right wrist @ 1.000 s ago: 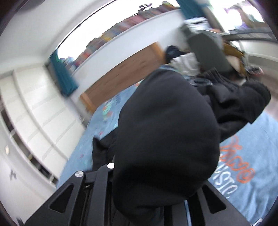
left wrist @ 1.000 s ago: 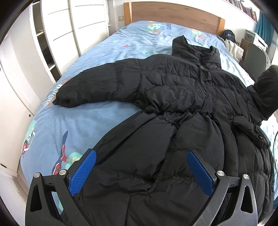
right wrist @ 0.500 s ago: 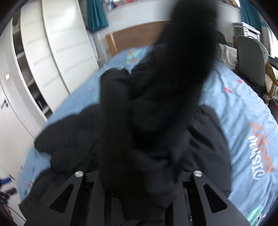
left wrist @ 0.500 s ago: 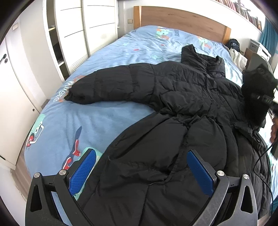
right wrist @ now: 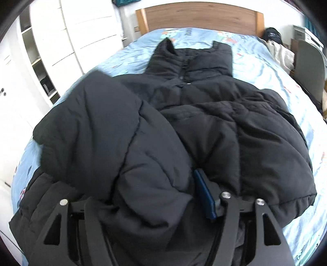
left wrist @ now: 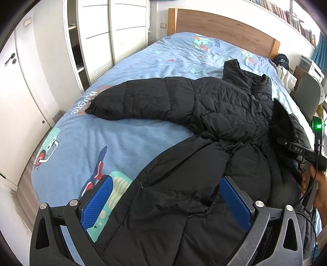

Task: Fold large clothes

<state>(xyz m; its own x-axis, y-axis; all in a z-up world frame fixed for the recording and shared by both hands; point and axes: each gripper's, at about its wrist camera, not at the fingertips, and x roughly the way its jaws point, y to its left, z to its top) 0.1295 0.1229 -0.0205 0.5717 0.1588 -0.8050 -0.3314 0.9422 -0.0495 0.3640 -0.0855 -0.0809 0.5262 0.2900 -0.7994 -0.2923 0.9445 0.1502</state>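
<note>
The black puffer jacket (right wrist: 204, 126) lies spread on the bed (left wrist: 126, 143), and 1 sleeve (right wrist: 114, 147) of it is bunched between the jaws of the right gripper (right wrist: 155, 196). Those jaws have just been opening; they stand about half apart, the blue pad (right wrist: 204, 194) on the right side shows bare beside the cloth, and the other pad is hidden under the sleeve, so the sleeve sits loose between them, draped across the jacket's front. Beyond the jaws the zipped collar (right wrist: 190, 55) points toward the wooden headboard (right wrist: 200, 16).

The left gripper (left wrist: 165, 202) hangs with its jaws wide apart over the jacket's lower hem, gripping nothing; the hem passes below and between the 2 blue pads (left wrist: 98, 204). Ahead of these jaws and to their left, the other sleeve (left wrist: 139, 100) stretches out flat over the blue printed bedcover. To their right a hand (left wrist: 314, 184) holds the right gripper's black body. White wardrobes (left wrist: 98, 32) stand past the bed's left edge.
</note>
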